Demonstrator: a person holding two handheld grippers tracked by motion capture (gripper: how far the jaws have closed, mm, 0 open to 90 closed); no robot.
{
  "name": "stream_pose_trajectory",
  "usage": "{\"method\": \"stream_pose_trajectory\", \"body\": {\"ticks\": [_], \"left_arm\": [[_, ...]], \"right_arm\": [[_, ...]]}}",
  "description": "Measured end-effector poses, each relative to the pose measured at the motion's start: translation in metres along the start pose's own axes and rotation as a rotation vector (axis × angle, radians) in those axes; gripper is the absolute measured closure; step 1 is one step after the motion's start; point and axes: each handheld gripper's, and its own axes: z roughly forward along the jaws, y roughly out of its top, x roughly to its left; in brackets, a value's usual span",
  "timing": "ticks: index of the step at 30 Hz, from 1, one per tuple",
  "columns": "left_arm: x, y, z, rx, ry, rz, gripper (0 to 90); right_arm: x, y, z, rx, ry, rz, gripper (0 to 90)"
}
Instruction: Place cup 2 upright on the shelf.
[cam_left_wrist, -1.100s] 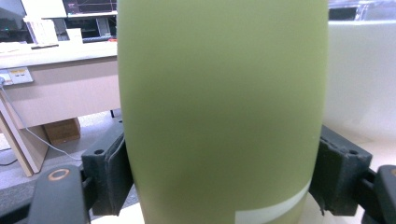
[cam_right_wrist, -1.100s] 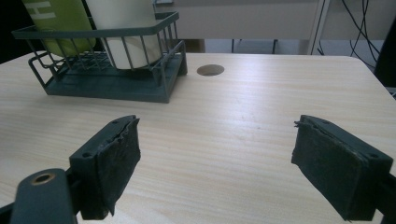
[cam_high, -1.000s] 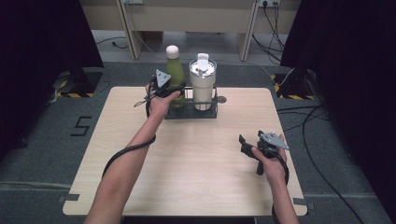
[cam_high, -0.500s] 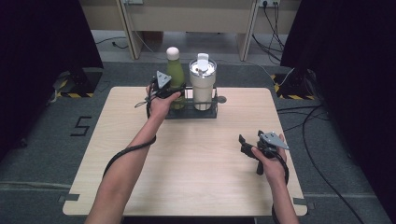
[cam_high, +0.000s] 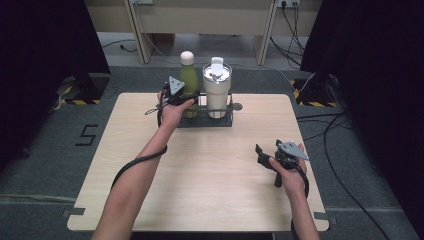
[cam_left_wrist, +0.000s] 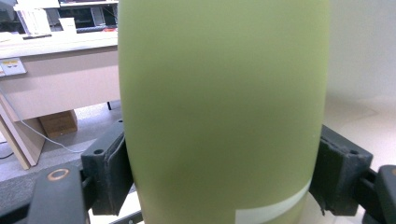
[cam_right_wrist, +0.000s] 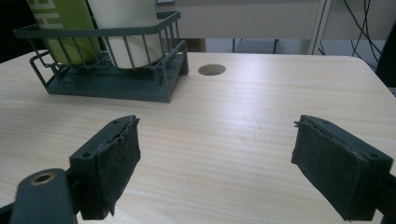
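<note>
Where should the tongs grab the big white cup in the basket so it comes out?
Probably the white cup is best held around its round body just above the basket rim, coming from the person's side. The wire walls hide its lower part, the green bottle stands close on its left, and the right tongs are open and free.

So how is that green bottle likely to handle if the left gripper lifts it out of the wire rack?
The green bottle looks rigid, so it should not give under the left gripper, whose pads sit against both its sides. Its matte, smooth, rounded wall may still slip or twist. It is tall and narrow, so it could tip once clear of the wire rack and catch the white tumbler beside it.
</note>
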Motion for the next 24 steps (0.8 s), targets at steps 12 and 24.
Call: {"method": "stream_pose_trajectory", "body": {"ticks": [12, 24], "left_arm": [[-0.0018, 0.0015, -0.0015, -0.008, -0.018, -0.003, 16.3], [-0.0034, 0.0017, -0.0065, -0.015, -0.003, 0.015, 12.7]], "right_arm": [[0.0008, -0.0003, 0.0004, 0.004, 0.002, -0.002, 14.7], [0.001, -0.0003, 0.0005, 0.004, 0.004, -0.003, 14.7]]}}
